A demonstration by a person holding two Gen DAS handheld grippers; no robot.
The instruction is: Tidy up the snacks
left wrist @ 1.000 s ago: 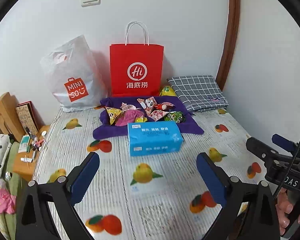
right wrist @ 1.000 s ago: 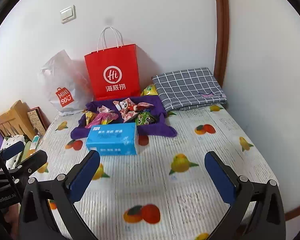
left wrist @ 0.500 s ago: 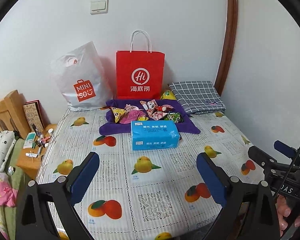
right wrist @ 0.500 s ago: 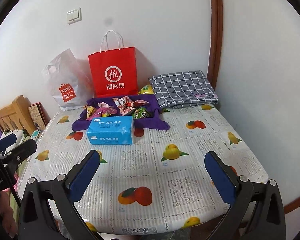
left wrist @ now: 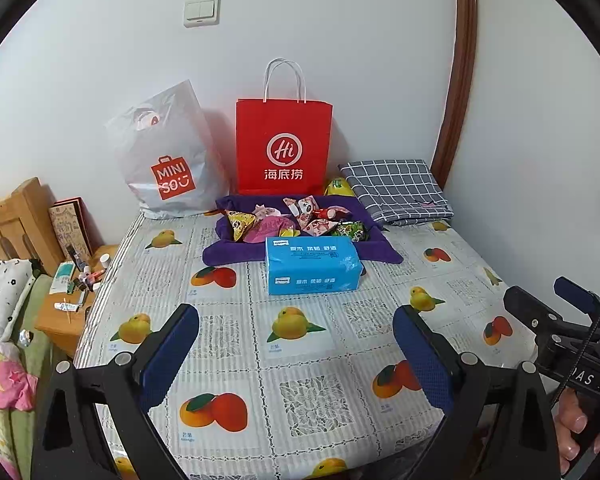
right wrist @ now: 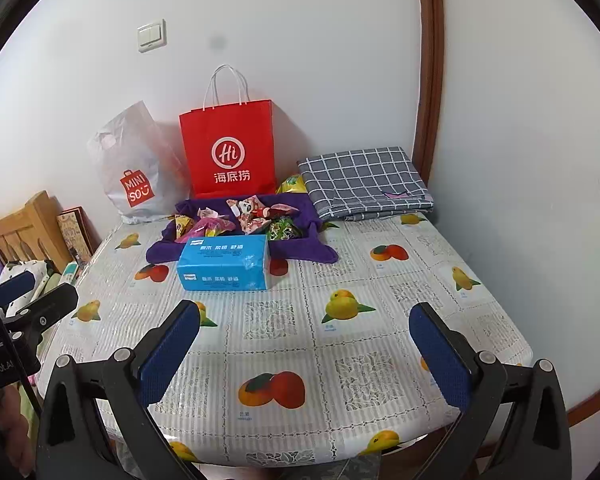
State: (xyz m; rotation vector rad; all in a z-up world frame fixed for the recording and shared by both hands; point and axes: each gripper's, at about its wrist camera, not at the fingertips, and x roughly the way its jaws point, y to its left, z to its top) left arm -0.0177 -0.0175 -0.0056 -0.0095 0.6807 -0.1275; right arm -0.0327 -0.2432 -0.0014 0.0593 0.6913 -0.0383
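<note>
Near half of table (left wrist: 300, 360) bare from front edge up to blue tissue pack (left wrist: 312, 265); open passage across full width. Tissue pack blocks straight approach to snacks (left wrist: 300, 220) on purple cloth (left wrist: 228, 254). Far edge walled by red paper bag (left wrist: 284, 146), white plastic bag (left wrist: 168, 156); folded checked cloth (left wrist: 396, 190) fills far right corner.

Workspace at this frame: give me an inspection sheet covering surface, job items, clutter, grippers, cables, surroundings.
Surface: table under a fruit-print cover.
Job's things: snack packets heaped on a purple cloth at the far side.
Clutter: blue tissue pack in front of the cloth; red paper bag, white Miniso bag, folded plaid cloth.
Grippers: left gripper and right gripper open, empty, above the near edge.
Cables: black cable by the right gripper.
Surroundings: white walls, light switch, cluttered nightstand.
</note>
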